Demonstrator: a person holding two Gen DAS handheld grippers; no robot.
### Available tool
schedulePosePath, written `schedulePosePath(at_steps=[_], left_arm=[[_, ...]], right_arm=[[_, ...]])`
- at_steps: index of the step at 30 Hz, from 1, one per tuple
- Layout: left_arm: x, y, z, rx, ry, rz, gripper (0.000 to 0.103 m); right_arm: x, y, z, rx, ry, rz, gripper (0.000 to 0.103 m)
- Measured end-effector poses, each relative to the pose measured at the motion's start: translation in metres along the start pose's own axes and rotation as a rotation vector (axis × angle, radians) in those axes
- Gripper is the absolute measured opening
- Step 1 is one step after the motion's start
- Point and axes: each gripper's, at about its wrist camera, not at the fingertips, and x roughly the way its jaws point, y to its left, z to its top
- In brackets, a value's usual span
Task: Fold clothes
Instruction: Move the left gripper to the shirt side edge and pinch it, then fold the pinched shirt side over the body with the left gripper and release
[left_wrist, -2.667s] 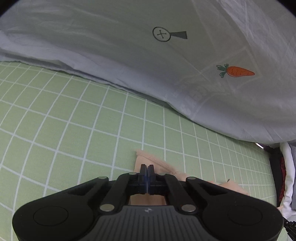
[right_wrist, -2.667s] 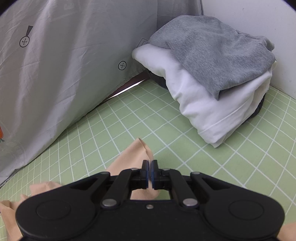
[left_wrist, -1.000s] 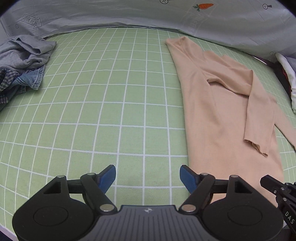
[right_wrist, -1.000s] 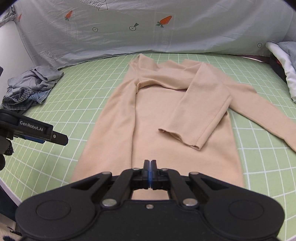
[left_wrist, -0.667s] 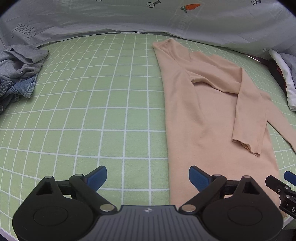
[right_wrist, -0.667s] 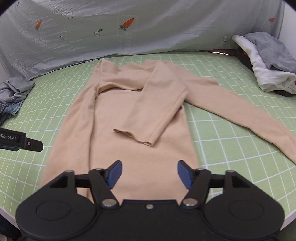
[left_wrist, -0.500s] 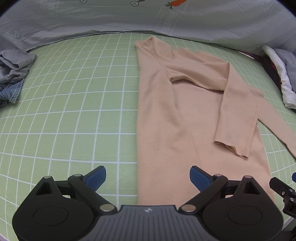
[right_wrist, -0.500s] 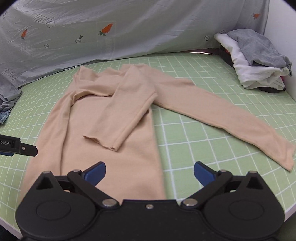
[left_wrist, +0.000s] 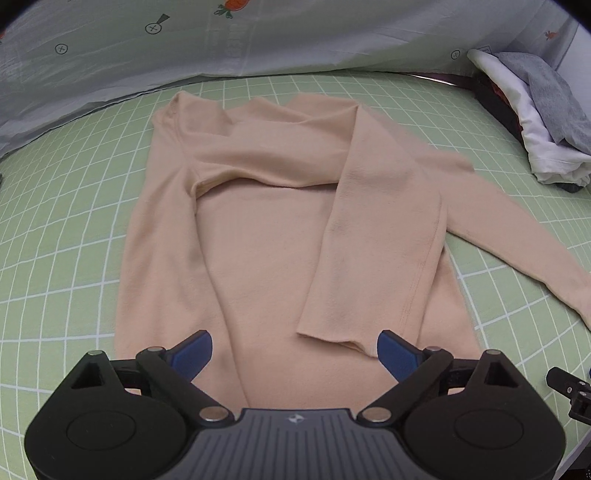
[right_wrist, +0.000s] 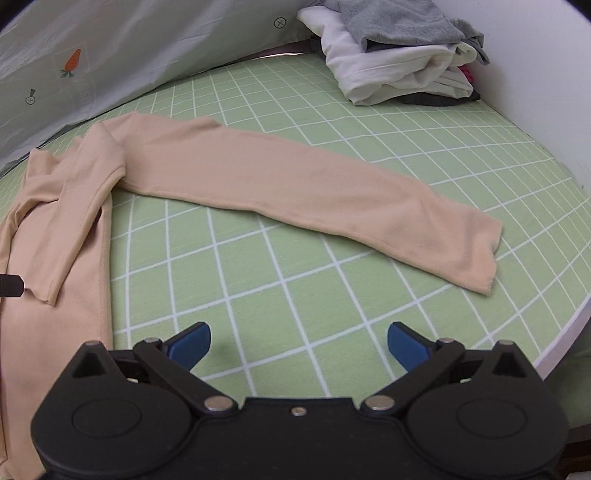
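Note:
A peach long-sleeved sweater (left_wrist: 266, 240) lies flat on the green grid mat (left_wrist: 55, 221), neck toward the far side. One sleeve (left_wrist: 376, 240) is folded across its body, cuff near the hem. The other sleeve (right_wrist: 314, 184) stretches out to the right over the mat. My left gripper (left_wrist: 295, 347) hovers over the sweater's lower body with its jaws wide and closing a little; the folded sleeve's cuff shows between the fingertips, but the pads press on nothing. My right gripper (right_wrist: 299, 341) is open over bare mat, short of the outstretched sleeve's cuff (right_wrist: 480, 254).
A stack of folded white and grey clothes (right_wrist: 399, 55) sits at the far right corner. A grey sheet with carrot prints (left_wrist: 295, 37) hangs along the back. The mat's edge (right_wrist: 576, 314) curves round close on the right.
Both grippers have slid to the right across the sweater. The right gripper went from shut to wide open, and the left one opened wider. The crumpled pile at the left has left the view.

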Motion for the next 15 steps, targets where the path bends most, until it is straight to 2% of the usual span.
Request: schedulePosePath(at_steps=[1,5,6,8,9,11,12,15], left_arm=[[0.004,-0.003,0.004,0.005,0.001,-0.012,0.084],[0.018,-0.011,0.014,0.023,0.02,-0.022,0.065],[0.02,-0.013,0.015,0.025,0.024,-0.025,0.058],[0.022,-0.015,0.017,0.03,0.027,-0.035,0.053],[0.022,-0.016,0.017,0.035,0.025,-0.039,0.047],[0.022,-0.018,0.018,0.041,0.019,-0.044,0.029],[0.022,-0.017,0.019,0.035,0.017,-0.054,0.011],[0.02,-0.015,0.02,0.011,0.018,-0.077,0.006]], right_arm=[[0.001,-0.003,0.0,0.002,0.007,0.0,0.103],[0.001,-0.006,-0.003,-0.059,0.002,0.007,0.103],[0.001,-0.006,-0.002,-0.07,0.001,0.013,0.103],[0.002,-0.006,-0.001,-0.088,-0.001,0.022,0.103],[0.002,-0.007,-0.001,-0.097,-0.005,0.027,0.103],[0.002,-0.007,-0.001,-0.108,-0.014,0.036,0.103],[0.002,-0.007,-0.001,-0.113,-0.019,0.04,0.103],[0.002,-0.007,-0.001,-0.117,-0.023,0.043,0.103]])
